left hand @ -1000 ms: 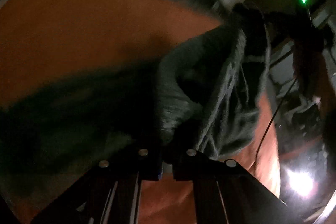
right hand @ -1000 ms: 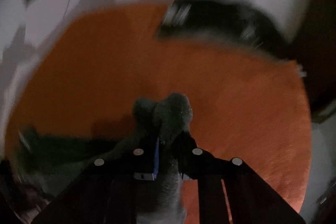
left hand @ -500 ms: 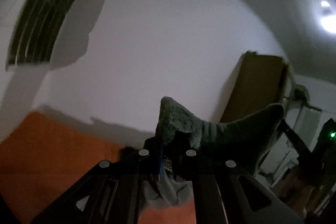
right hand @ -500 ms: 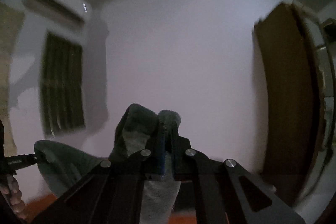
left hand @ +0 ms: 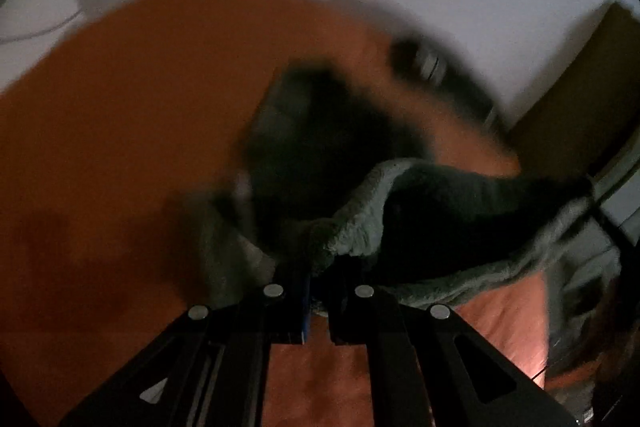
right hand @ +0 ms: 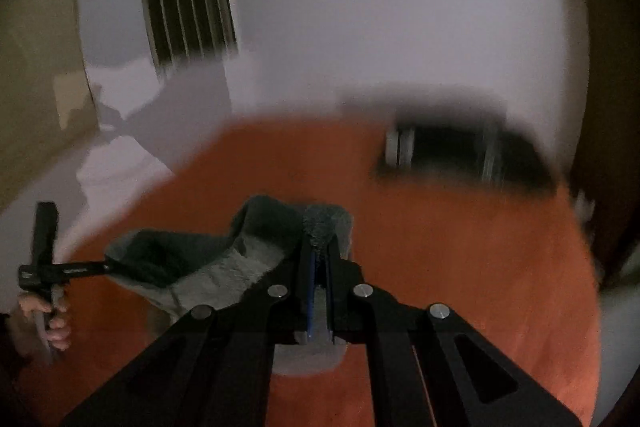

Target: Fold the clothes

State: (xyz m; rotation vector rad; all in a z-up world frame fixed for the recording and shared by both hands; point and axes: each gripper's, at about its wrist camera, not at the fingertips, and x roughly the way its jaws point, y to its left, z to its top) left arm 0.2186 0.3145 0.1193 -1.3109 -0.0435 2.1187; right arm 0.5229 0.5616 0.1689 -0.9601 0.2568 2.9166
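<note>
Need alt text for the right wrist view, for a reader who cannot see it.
The right gripper is shut on a corner of a fuzzy grey-green garment, held above an orange bedspread. At left, the left gripper holds its far edge. A blurred dark object lies near the white wall.

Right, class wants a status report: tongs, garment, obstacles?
Left tongs and right tongs shut on grey fleece garment. Garment slung between them above orange bed. Dark bag beyond, not blocking.

One grey fleece garment (right hand: 208, 267), two tools (left tool (right hand: 106, 267), right tool (right hand: 318, 259)), one orange bedspread (right hand: 460, 247), one dark bag (right hand: 464, 151)
</note>
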